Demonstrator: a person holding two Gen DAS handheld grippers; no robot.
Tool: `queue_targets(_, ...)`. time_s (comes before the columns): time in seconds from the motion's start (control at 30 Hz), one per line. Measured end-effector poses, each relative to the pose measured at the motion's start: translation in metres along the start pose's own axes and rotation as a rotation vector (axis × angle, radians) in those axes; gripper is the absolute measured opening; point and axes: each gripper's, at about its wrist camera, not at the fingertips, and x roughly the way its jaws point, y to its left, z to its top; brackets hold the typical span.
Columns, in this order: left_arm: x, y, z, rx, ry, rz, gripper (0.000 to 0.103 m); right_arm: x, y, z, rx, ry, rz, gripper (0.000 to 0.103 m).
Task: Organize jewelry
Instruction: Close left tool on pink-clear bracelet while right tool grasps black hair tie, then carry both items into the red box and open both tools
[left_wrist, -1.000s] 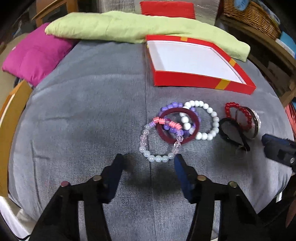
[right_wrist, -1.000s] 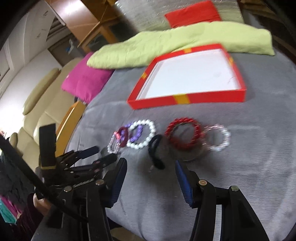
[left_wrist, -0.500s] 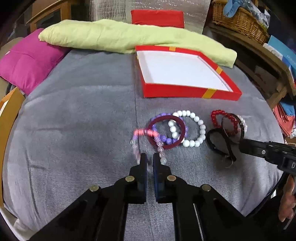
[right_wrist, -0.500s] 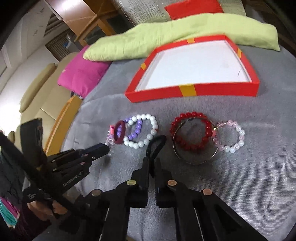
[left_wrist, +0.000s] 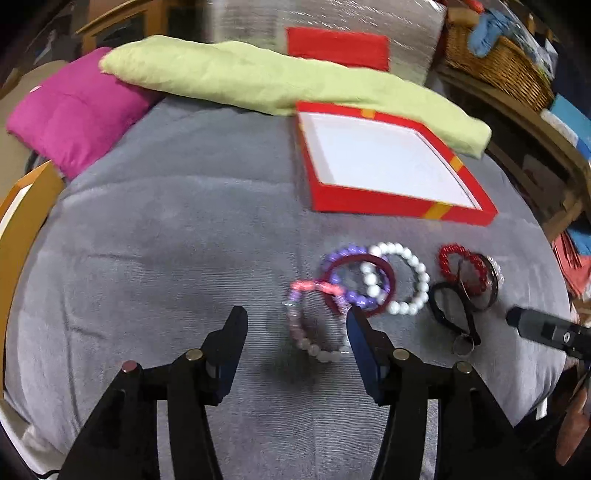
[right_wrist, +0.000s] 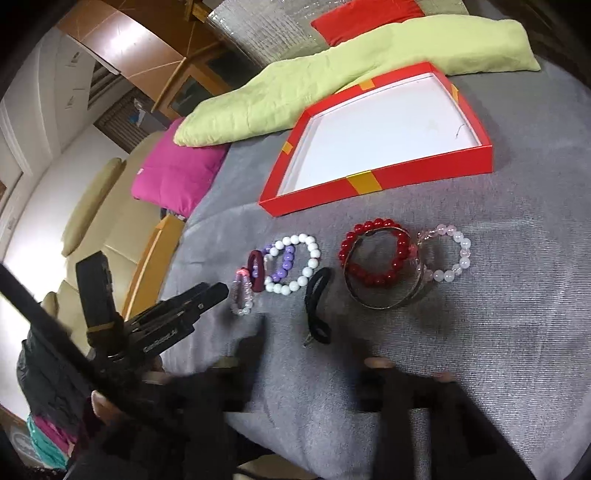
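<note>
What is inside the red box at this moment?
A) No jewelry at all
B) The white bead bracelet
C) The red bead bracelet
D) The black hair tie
A: the red box shows only its bare white floor, while the white bead bracelet, red bead bracelet and black hair tie all lie on the grey cloth in front of it.

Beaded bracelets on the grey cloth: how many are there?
5, in a row before the red box: pale one leftmost, purple and white overlapping, red on a metal bangle, pink-white rightmost. None seems hidden.
</note>
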Motion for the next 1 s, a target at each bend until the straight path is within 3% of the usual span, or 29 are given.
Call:
queue_targets(0.1,0.015,-0.007,-0.001,0.041,0.054,0.019,0.056,0.007,0.004,0.002,-0.018,0.001,-0.005,0.060)
queue_targets(0.17,0.020,-0.008,-0.002,0.054,0.063,0.027,0.051,0.017,0.004,0.003,-0.018,0.026,-0.013,0.058)
queue_targets(0.23,0.018,-0.010,-0.003,0.073,0.057,0.009,0.031,0.031,0.005,0.002,-0.016,0.067,-0.019,0.042)
queue_targets(0.3,0.018,-0.008,-0.004,0.073,0.060,-0.017,0.015,0.043,0.004,0.001,-0.004,0.097,-0.029,0.019)
queue_targets(0.37,0.016,-0.008,-0.006,0.089,0.056,-0.022,0.015,0.050,0.004,-0.002,-0.005,0.119,-0.047,0.006)
queue_targets(0.53,-0.001,-0.004,-0.008,0.110,-0.015,-0.028,0.015,0.030,0.017,0.001,-0.060,0.029,0.004,0.006)
queue_targets(0.83,-0.029,0.001,0.003,0.088,-0.164,-0.018,0.014,-0.007,-0.003,0.015,0.025,-0.106,0.098,0.006)
queue_targets(1.0,-0.038,-0.011,0.013,0.104,-0.232,-0.032,0.015,-0.025,-0.008,0.028,0.060,-0.225,0.082,0.006)
